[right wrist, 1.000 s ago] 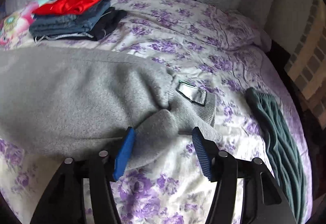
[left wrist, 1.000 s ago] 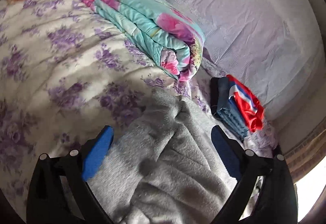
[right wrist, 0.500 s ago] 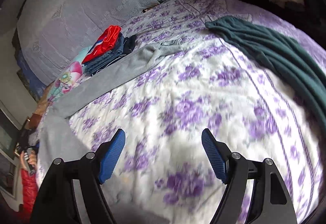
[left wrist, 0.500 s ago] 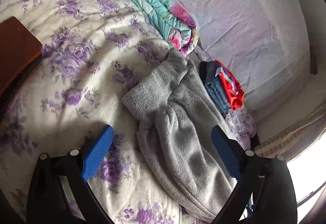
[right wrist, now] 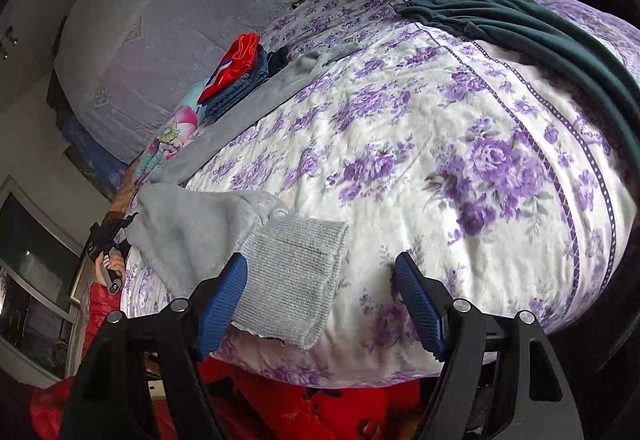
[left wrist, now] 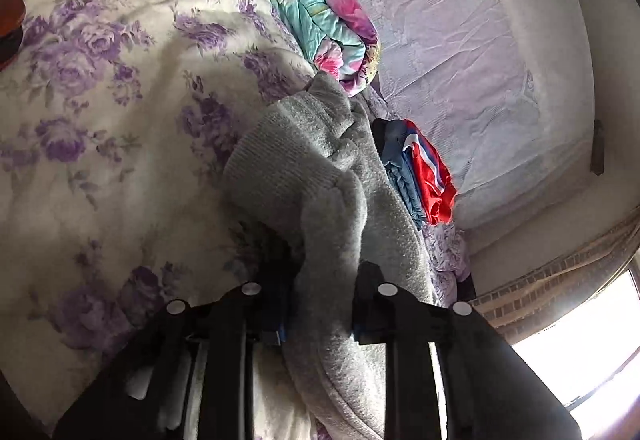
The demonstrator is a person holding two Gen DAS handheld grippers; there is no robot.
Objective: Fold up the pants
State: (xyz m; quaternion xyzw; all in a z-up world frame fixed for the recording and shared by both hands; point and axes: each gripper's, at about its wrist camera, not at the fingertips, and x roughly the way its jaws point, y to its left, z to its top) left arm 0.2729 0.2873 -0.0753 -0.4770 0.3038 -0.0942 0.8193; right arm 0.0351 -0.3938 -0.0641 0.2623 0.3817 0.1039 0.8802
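Grey fleece pants lie stretched along the flowered bed. In the left wrist view a bunched fold near one ribbed cuff runs between the jaws of my left gripper, which are closing and pinch the cloth. In the right wrist view the other ribbed cuff lies flat near the bed's front edge. My right gripper straddles it with jaws wide but closing; the left pad touches the cuff and the right one stands apart. Far left there, a hand holds the left gripper at the pants' edge.
A stack of folded clothes with a red piece on top sits by the padded headboard, beside a rolled floral quilt. A dark green garment lies across the bed's far right. The bedspread drops off below my right gripper.
My left gripper went from wide open to pinched on the grey pants. My right gripper swept across the bed from the waistband area to the cuff at the bed's edge.
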